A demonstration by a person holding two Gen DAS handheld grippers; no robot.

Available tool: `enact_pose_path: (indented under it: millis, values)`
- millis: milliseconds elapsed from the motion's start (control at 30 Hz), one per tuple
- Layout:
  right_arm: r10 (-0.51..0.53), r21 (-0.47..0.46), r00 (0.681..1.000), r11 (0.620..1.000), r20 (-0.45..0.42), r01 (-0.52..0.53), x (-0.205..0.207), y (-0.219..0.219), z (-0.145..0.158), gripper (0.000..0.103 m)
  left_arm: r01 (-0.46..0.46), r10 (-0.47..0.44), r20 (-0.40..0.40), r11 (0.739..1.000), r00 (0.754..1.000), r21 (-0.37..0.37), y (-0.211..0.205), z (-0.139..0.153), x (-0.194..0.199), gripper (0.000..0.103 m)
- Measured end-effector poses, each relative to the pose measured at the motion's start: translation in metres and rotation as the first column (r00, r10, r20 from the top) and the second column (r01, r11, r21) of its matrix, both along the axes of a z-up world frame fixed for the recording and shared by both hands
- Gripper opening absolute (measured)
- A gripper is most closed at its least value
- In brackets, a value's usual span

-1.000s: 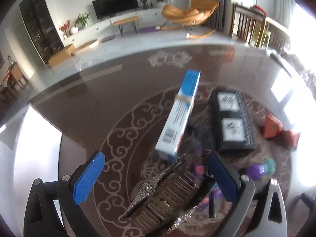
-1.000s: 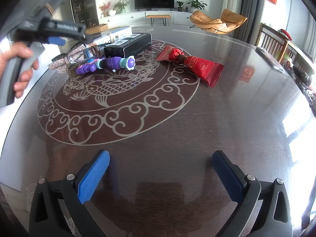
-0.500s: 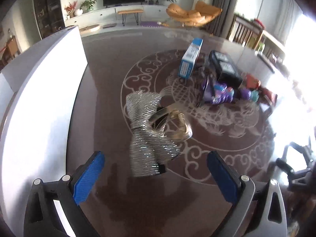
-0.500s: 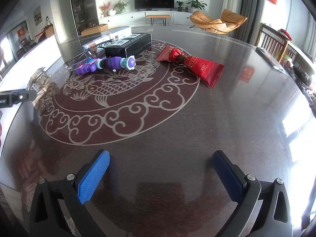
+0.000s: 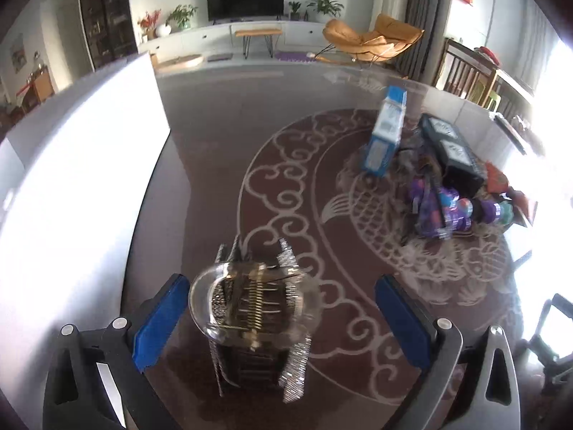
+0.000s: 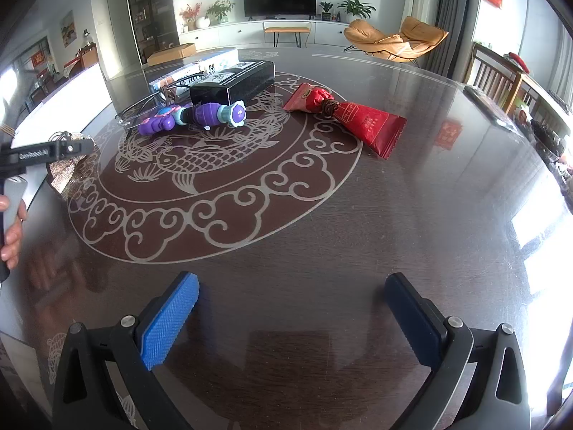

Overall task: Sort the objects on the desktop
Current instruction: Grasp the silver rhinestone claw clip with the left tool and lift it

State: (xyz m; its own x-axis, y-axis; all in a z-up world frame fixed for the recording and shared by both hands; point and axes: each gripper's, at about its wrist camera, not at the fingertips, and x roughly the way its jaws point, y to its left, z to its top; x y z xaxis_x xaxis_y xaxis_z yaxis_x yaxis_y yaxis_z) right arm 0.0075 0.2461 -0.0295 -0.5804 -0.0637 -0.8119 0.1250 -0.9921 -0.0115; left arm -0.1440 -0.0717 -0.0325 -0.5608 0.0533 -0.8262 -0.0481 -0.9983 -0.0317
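Hair clip (image 5: 256,317), silver-glittered with a clear arched claw and a brass spring, lies on the dark table (image 6: 358,236) between the two blue pads of the left gripper (image 5: 283,317). It sits nearer the left pad (image 5: 161,319) than the right; no contact with either pad is visible. Left jaws stand released, spread wide around the clip. The clip rests at the rim of the table's pale scrollwork ring, close beside a white panel (image 5: 71,186) along the table's left edge.

Right gripper (image 6: 290,319) is likewise spread wide and holds nothing; bare tabletop shows between its pads. In the right wrist view a hand (image 6: 10,225) grips the left tool's handle at the far left edge, with the glittered clip partly hidden behind that tool.

Remaining items are grouped well apart from the clip, across the fish motif: a blue-and-white box (image 5: 386,136), a black box (image 6: 232,82), a purple toy (image 6: 193,116) lying just in front of the black box, spectacles (image 6: 143,109) beside the toy, and a red packet (image 6: 351,118) to the right.
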Motion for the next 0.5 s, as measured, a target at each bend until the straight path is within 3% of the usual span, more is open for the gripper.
enact_pose_path:
  millis: [233,267,333,367,400,500]
  values:
    - [0.0,0.0,1.0,1.0,0.0,0.0,0.0,0.0,-0.001,0.103,0.055,-0.055,-0.003,0.997,0.998,-0.055,0.009,-0.006,-0.004,0.103]
    - [0.0,0.0,1.0,1.0,0.0,0.0,0.0,-0.001,-0.001,0.103,0.066,-0.067,-0.013,0.995,0.998,-0.07,0.012,-0.004,-0.003,0.099]
    - [0.0,0.0,1.0,1.0,0.0,0.0,0.0,-0.001,-0.001,0.103,0.096,-0.099,-0.035,0.993,0.994,-0.072,0.017,0.0,0.002,0.08]
    - [0.0,0.0,1.0,1.0,0.0,0.0,0.0,0.0,0.0,0.103,0.106,-0.109,-0.052,0.992,0.993,-0.07,0.017,0.002,0.002,0.057]
    - [0.0,0.0,1.0,1.0,0.0,0.0,0.0,-0.001,-0.001,0.103,0.109,-0.113,-0.058,0.991,0.992,-0.073,0.019,0.004,0.004,0.051]
    - [0.0,0.0,1.0,1.0,0.0,0.0,0.0,-0.001,-0.001,0.103,0.103,-0.11,-0.077,0.99,0.991,-0.099,0.029,0.006,0.012,0.05]
